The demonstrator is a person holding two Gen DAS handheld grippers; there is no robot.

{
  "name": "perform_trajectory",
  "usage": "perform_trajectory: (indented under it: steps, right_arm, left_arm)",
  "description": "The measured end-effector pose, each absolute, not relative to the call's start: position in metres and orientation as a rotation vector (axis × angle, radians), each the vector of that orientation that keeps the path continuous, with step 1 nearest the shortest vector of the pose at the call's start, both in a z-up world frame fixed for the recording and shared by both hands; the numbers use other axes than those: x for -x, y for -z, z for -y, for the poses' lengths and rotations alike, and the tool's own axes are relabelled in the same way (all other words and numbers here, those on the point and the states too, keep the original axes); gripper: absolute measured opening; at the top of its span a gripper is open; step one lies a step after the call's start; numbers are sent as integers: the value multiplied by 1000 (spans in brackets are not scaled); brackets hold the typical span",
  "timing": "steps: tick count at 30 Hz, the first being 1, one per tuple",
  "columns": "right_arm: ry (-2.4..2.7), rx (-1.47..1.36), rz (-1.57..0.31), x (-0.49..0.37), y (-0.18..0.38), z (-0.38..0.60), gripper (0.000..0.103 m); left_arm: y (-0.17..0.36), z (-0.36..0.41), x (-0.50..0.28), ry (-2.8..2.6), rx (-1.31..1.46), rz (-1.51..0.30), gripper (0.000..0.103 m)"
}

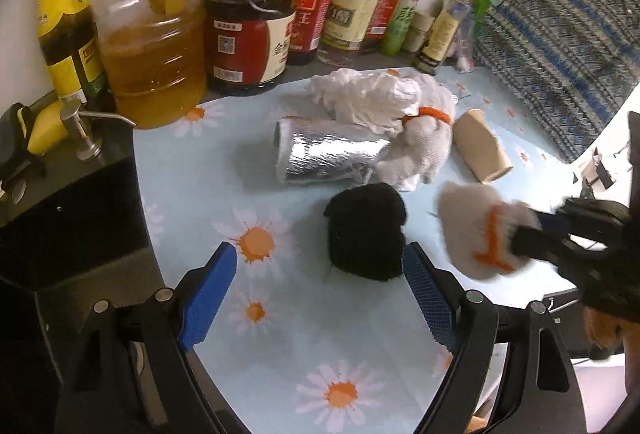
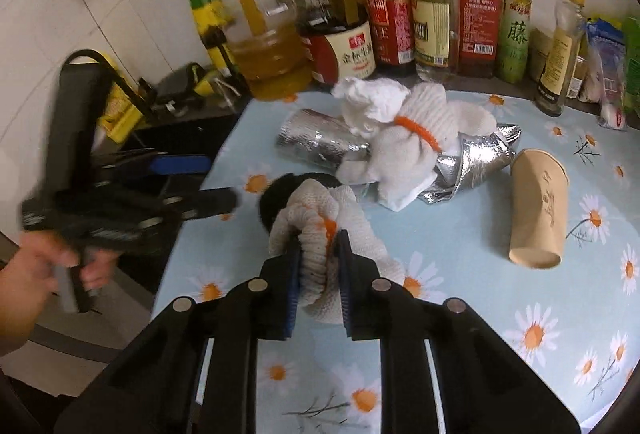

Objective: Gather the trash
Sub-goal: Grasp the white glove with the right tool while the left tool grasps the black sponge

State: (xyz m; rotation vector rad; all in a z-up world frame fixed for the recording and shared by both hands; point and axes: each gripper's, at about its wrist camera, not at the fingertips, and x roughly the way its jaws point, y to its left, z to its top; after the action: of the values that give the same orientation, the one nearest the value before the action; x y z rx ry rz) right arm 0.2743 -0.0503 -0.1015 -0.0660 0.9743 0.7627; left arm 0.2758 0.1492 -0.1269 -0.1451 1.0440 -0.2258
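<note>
daisy tablecloth (image 2: 500, 274), foil wrap (image 2: 320, 145), paper cup (image 2: 538, 209)

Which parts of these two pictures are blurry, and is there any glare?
Left wrist view: the right gripper and its white glove smear with motion; the foil bag glints. Right wrist view: the left gripper and hand are blurred, the paper cup sharp; both views bend at the edges.

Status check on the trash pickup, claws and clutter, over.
Right claw shut on white knit glove. Left claw open, black fuzzy wad ahead between its fingers. Foil pouch, second glove, paper cup left on tablecloth.
</note>
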Motion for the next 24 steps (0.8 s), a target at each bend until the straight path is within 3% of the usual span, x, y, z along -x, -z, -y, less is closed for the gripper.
perform_trajectory:
  steps: [24]
  right_arm:
    - [-783, -100, -910, -225, 83, 128, 19]
  left_arm:
    - [161, -102, -318, 259, 100, -1146, 81]
